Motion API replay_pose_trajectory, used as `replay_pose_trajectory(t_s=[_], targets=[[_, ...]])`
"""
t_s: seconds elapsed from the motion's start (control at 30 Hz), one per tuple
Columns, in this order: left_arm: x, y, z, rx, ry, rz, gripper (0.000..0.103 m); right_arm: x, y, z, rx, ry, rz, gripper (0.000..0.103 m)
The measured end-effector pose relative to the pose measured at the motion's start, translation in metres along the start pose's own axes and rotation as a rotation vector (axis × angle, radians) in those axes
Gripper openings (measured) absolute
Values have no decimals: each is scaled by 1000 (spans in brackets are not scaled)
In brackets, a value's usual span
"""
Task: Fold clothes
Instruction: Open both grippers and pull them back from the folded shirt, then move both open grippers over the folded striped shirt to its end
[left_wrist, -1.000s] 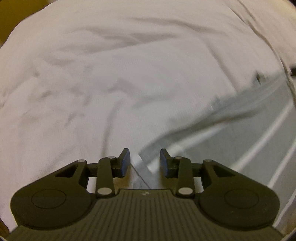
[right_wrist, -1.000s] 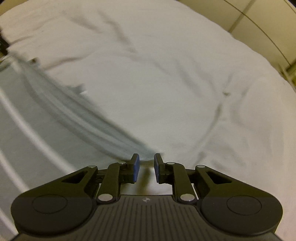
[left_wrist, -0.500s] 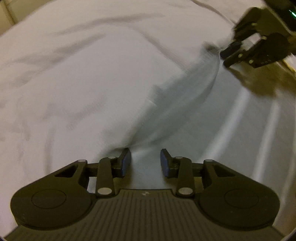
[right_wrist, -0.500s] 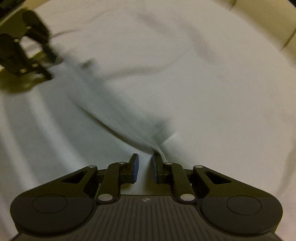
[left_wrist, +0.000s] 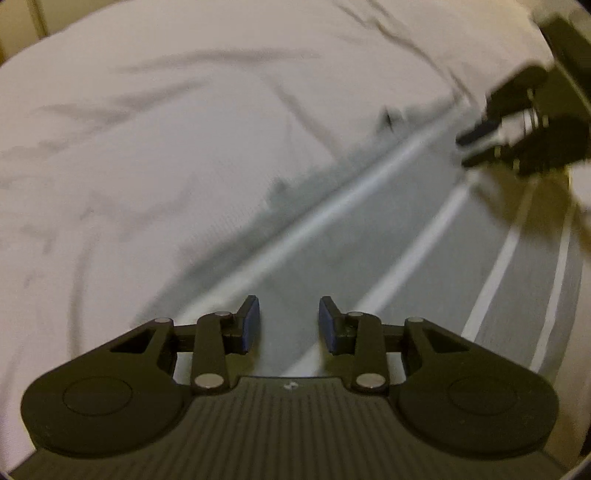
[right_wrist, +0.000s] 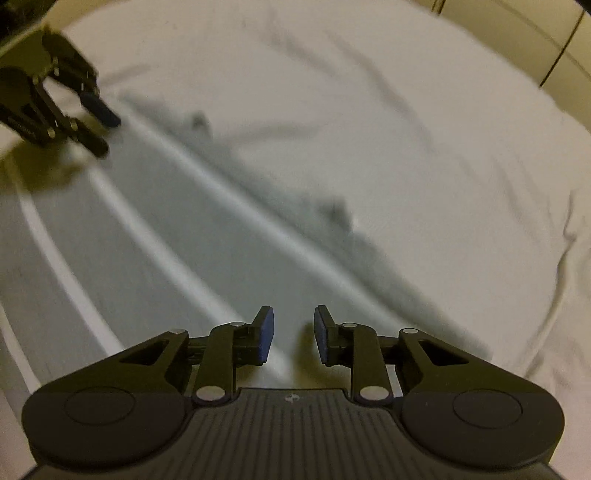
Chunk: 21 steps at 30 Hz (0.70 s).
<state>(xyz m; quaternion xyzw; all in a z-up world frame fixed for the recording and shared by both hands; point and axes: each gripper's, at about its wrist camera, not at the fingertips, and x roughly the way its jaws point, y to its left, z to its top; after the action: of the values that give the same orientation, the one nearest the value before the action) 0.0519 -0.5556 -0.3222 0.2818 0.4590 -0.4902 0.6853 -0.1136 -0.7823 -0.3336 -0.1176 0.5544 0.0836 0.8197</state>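
Since half a second ago: both pairs of jaws parted and let go of the cloth edge, and the grey garment with thin white stripes (left_wrist: 424, 258) dropped flat.

Left wrist view: left gripper (left_wrist: 289, 320) at 6 o'clock, jaws moderately wide, nothing between the blue pads, only striped cloth seen below the gap. Grey striped garment filling the frame from 6 round to 3 o'clock, its blurred, uneven edge running on a diagonal from about 7 o'clock up to 2 o'clock. Wrinkled white bed sheet (left_wrist: 155, 147) beyond that edge, covering 9 through 12 o'clock. Right gripper (left_wrist: 476, 144) at 2 o'clock, blurred, jaws apart, close over the far corner of the garment; contact with the cloth impossible to judge.

Right wrist view: right gripper (right_wrist: 293, 334) at 6 o'clock, jaws narrowly apart and empty, above the striped garment (right_wrist: 155, 236). Garment spread from 6 to 10 o'clock, edge running diagonally from 4 up to 10 o'clock. White sheet (right_wrist: 388, 129) from 11 to 4 o'clock. Left gripper (right_wrist: 105, 133) at 10 o'clock, jaws apart, by the garment's far corner.
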Motion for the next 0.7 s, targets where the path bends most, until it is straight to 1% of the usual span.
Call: replay_pose_trajectory(t_s=[0.03, 0.07, 0.1, 0.17, 0.2, 0.23, 0.27, 0.3, 0.33, 0.37, 0.43, 0.47, 0.5, 0.53, 0.6, 0.67, 0.7], targets=[[7, 2, -2, -6, 11, 5, 33, 5, -8, -6, -1, 20, -27, 26], [13, 6, -3, -17, 18, 12, 33, 7, -23, -10, 23, 28, -57, 25], [15, 16, -2, -54, 14, 28, 32, 8, -37, -13, 49, 34, -92, 25], [16, 38, 3, -116, 0, 92, 24, 4, -67, -14, 108, 19, -203, 30], [15, 48, 5, -143, -7, 130, 22, 1, -81, -14, 136, 12, -257, 35], [12, 59, 6, -169, -11, 182, 22, -3, -90, -15, 165, 5, -301, 36], [3, 68, 5, -203, -22, 207, 22, -9, -99, -16, 212, -5, -313, 36], [-5, 77, 3, -236, -33, 232, 24, -16, -107, -18, 256, -16, -320, 37], [-14, 86, 1, -270, -43, 253, 28, -22, -109, -21, 289, -26, -307, 41], [-24, 92, -4, -306, -50, 259, 30, -28, -107, -25, 299, -32, -296, 43], [-38, 99, -17, -387, -55, 254, 35, -39, -103, -35, 311, -38, -265, 54], [-45, 103, -23, -428, -56, 249, 36, -41, -100, -43, 321, -36, -246, 56], [-48, 105, -31, -472, -53, 232, 37, -35, -94, -47, 340, -30, -224, 57], [-50, 106, -38, -514, -50, 211, 37, -29, -90, -52, 363, -23, -202, 57], [-46, 106, -47, -584, -48, 145, 37, -19, -92, -64, 447, -6, -157, 56], [-40, 105, -55, -647, -39, 73, 37, -17, -97, -70, 529, 0, -126, 52], [-35, 105, -57, -668, -33, 43, 37, -14, -101, -70, 553, 1, -117, 47]])
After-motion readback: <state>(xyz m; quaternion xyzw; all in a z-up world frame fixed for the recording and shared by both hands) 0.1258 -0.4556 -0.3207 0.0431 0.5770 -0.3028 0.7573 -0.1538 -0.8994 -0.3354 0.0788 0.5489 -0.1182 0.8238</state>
